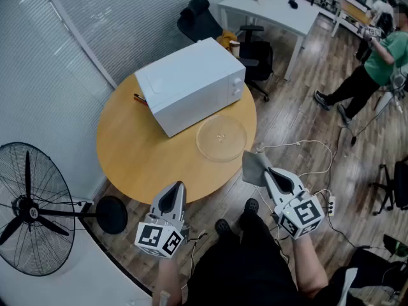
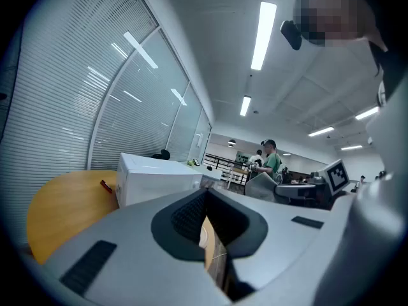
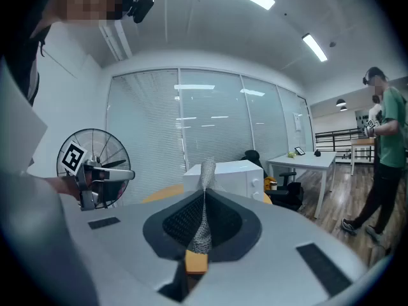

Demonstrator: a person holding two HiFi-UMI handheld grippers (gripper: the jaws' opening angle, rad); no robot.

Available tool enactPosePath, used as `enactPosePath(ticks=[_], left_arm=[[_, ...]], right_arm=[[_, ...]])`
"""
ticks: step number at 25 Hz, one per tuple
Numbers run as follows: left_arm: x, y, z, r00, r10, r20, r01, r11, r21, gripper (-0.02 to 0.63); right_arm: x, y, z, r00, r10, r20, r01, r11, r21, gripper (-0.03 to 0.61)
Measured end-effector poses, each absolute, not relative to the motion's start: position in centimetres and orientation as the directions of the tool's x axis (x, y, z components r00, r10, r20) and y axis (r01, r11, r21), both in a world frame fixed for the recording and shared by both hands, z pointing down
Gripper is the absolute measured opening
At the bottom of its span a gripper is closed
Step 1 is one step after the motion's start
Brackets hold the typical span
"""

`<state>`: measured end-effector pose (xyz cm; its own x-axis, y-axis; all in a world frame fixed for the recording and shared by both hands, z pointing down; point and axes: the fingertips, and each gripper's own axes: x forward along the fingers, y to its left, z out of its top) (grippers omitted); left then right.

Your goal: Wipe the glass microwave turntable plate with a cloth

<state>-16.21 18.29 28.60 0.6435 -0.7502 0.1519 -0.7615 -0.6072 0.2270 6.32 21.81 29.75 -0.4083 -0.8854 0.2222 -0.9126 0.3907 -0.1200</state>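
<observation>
Glass turntable plate, clear and round (image 1: 221, 138): lying flat on the round yellow wooden table (image 1: 127, 152), out at its right-hand edge, just in front of the white microwave oven (image 1: 191, 85). Nothing on it, nothing touching it.

Right gripper (image 1: 266, 172) clamped on a grey cloth (image 1: 253, 167), fabric pinched between the pads and sticking up past the tips in the right gripper view. Hovering off the table's edge, cloth near the plate's rim but clear of it.

Left gripper (image 1: 180, 187) closed tight with nothing between the jaws, hovering at the table's near edge, farther from the plate.

Key relation: plate ahead and to the left of the cloth-bearing gripper, closer to the right hand than the left. Round, so no long axis to line up with.

Looks like the approach, wiping not begun. Probably calls for a short reach forward and leftward, then a tip down to lay cloth on glass. One to watch: loose plate so near the edge, liable to slide under a wipe. Spare left gripper handy for steadying the rim.
</observation>
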Motion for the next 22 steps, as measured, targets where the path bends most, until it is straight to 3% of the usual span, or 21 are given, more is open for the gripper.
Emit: enactPosePath(ticks=[22], left_arm=[[-14.0,19.2,31.4,0.678,-0.702,0.218,-0.734,-0.631,0.251,-0.008]], right_arm=[[6.7,22.6,31.0,-0.391,-0.892,0.227,-0.919,0.366,-0.144,0.017]])
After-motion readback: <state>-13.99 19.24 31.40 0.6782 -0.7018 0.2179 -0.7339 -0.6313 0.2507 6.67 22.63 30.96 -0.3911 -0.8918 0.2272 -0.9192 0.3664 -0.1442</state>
